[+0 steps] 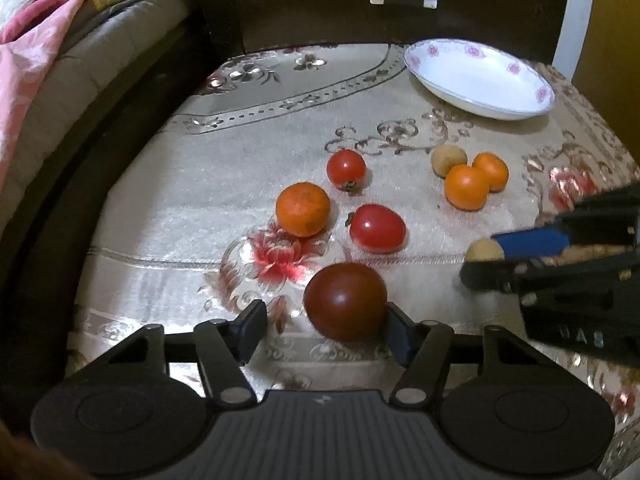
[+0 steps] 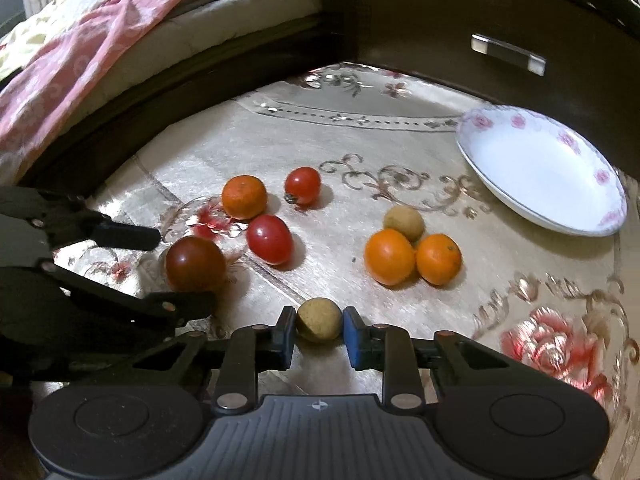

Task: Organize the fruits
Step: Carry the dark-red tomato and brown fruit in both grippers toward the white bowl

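Both the left gripper (image 1: pixel 326 330) and the right gripper (image 2: pixel 319 336) are black, with ribbed grey bodies. Blue pads (image 2: pixel 352 336) line the fingers. Silver rivets pin the linkages beside them.

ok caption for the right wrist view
Right gripper shut on a small tan fruit, white plate empty beyond.

We see a table (image 1: pixel 168 184) covered with a pale cloth (image 2: pixel 248 148) patterned with scrolls and red flowers. Near its far right corner sits a white plate (image 1: pixel 516 96) with pink flowers on the rim. Toward the middle lie a small red tomato (image 1: pixel 346 169), an orange mandarin (image 1: pixel 303 209) and an oval red tomato (image 1: pixel 378 228), close together but apart. Nearer the front edge rests a darker, bigger tomato (image 1: pixel 346 300). To the right, two more mandarins (image 2: pixel 412 258) touch each other, with a small tan round fruit (image 2: pixel 404 223) just behind them. Another tan fruit (image 2: pixel 319 319) lies near the front edge, right of the dark tomato.
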A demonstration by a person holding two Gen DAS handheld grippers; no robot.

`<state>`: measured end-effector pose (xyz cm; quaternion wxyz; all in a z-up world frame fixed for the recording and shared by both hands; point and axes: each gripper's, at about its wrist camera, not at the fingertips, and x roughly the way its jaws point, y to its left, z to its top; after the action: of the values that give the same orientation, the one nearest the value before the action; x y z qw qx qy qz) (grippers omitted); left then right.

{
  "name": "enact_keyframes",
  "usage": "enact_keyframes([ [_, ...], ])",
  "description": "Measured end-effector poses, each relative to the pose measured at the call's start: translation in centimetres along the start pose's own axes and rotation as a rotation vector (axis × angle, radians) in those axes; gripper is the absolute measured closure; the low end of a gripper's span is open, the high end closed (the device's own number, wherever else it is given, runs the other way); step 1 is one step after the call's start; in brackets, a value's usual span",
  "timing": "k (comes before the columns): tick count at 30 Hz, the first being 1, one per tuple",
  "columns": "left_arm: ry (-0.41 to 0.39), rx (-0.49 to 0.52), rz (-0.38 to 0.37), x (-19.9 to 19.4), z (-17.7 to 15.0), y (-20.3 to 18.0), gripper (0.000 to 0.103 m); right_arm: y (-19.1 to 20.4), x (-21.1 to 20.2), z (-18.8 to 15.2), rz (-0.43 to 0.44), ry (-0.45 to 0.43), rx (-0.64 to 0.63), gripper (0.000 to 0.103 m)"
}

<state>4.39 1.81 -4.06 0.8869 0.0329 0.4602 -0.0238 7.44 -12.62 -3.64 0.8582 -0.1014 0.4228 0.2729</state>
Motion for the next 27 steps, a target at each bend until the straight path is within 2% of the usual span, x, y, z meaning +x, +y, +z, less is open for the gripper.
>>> enact_keyframes([
  [1,-0.003,-0.003,-0.007,0.1,0.1,0.0,0.036,-0.2,-0.1,-0.1,0.002,0.002,0.008,0.083],
  [3,-0.002,-0.012,-0.037,0.1,0.1,0.0,0.050,-0.3,-0.1,-0.2,0.005,0.006,0.019,0.083],
  [5,0.002,-0.015,-0.056,0.0,0.2,-0.1,0.055,-0.4,-0.1,-0.3,0.003,0.009,0.027,0.083],
  [10,0.016,-0.021,-0.061,-0.1,0.3,-0.1,0.056,-0.9,-0.6,-0.1,-0.006,0.000,0.051,0.083],
  [16,-0.007,-0.003,-0.120,-1.0,1.4,-1.2,0.056,-1.1,-1.6,0.1,-0.011,-0.023,0.075,0.083],
  [27,-0.065,0.037,-0.202,0.1,7.1,-3.4,0.056,-4.1,-3.2,1.7,-0.070,-0.090,0.151,0.083],
])
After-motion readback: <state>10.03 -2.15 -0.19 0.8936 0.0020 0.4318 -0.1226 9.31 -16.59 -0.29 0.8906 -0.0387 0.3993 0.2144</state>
